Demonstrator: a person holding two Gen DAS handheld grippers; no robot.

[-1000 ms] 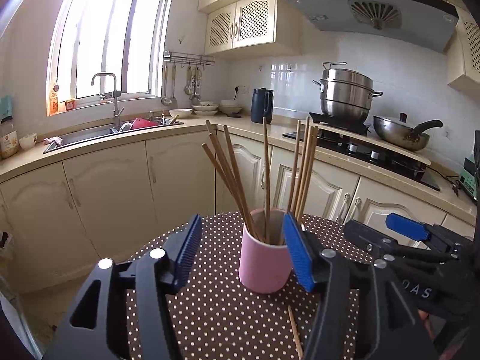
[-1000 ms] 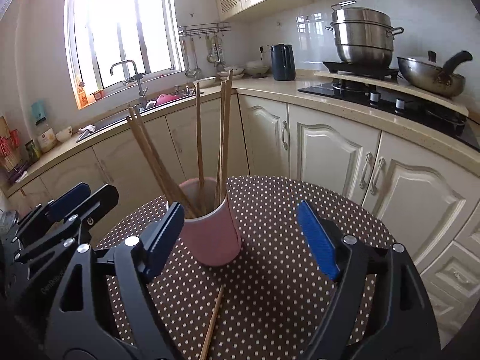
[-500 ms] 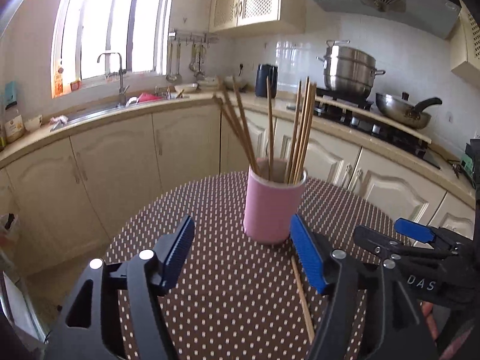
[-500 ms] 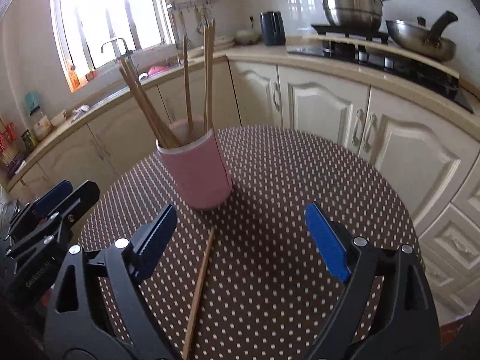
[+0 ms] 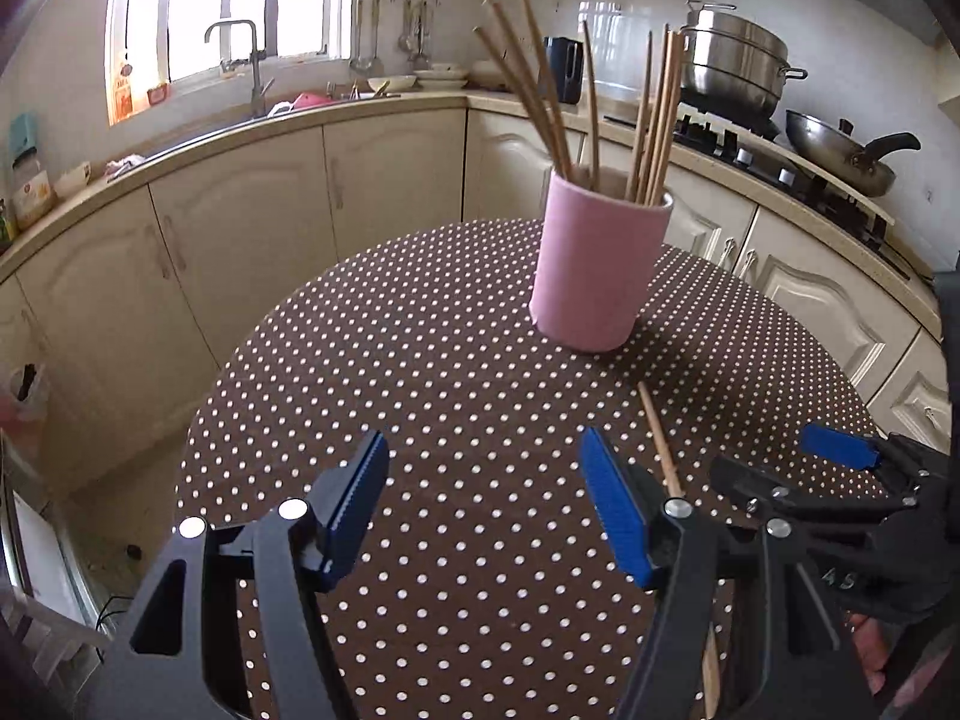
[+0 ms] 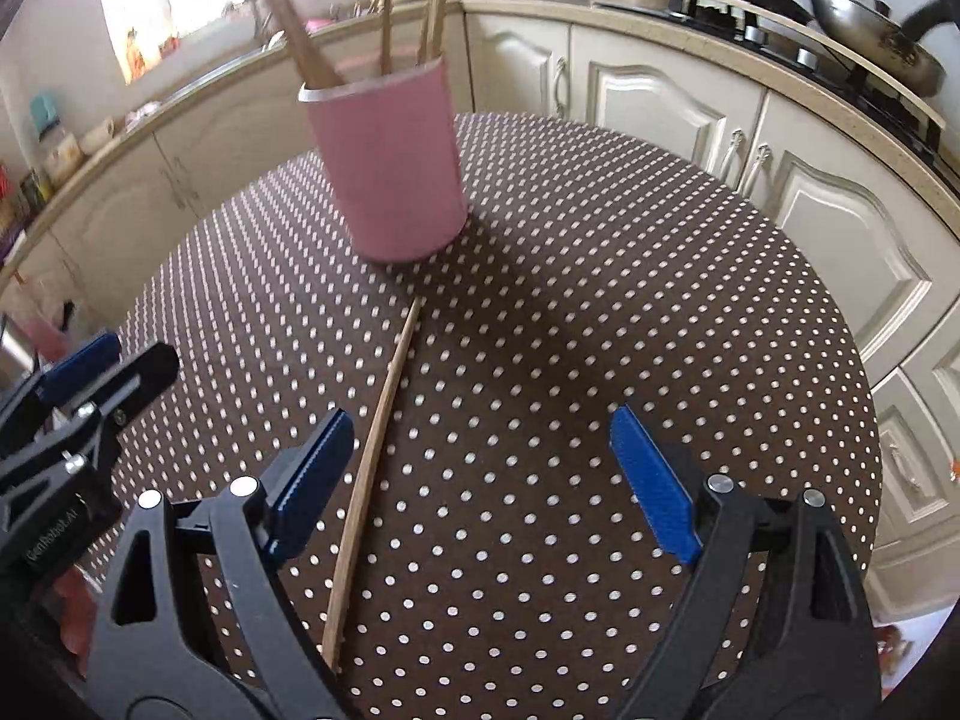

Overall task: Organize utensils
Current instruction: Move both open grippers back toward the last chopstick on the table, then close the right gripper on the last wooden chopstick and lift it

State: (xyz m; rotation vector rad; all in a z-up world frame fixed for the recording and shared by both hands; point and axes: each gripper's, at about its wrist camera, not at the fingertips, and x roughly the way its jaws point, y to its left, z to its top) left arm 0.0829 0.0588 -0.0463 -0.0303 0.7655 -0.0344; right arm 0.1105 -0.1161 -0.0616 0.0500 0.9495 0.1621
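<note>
A pink cup (image 5: 600,267) (image 6: 387,162) full of several wooden chopsticks (image 5: 651,114) stands upright on the round dotted table (image 5: 432,372). One loose chopstick (image 6: 375,450) (image 5: 660,450) lies flat on the cloth in front of the cup. My left gripper (image 5: 483,480) hovers open over bare cloth, left of that chopstick. My right gripper (image 6: 474,462) is open too, and the loose chopstick runs just inside its left finger (image 6: 309,477), with no pad on it. Each gripper shows at the edge of the other's view.
Cream kitchen cabinets (image 5: 252,228) and a counter curve around behind the table. A sink with a tap (image 5: 240,60) sits at the left, a steel pot (image 5: 738,69) and a pan (image 5: 840,150) on the stove at the right. The table edge (image 6: 858,420) drops off at right.
Both grippers have sunk and tilted down toward the table, backing away from the cup. The loose chopstick has come fully into view. Both pairs of jaws stand slightly wider.
</note>
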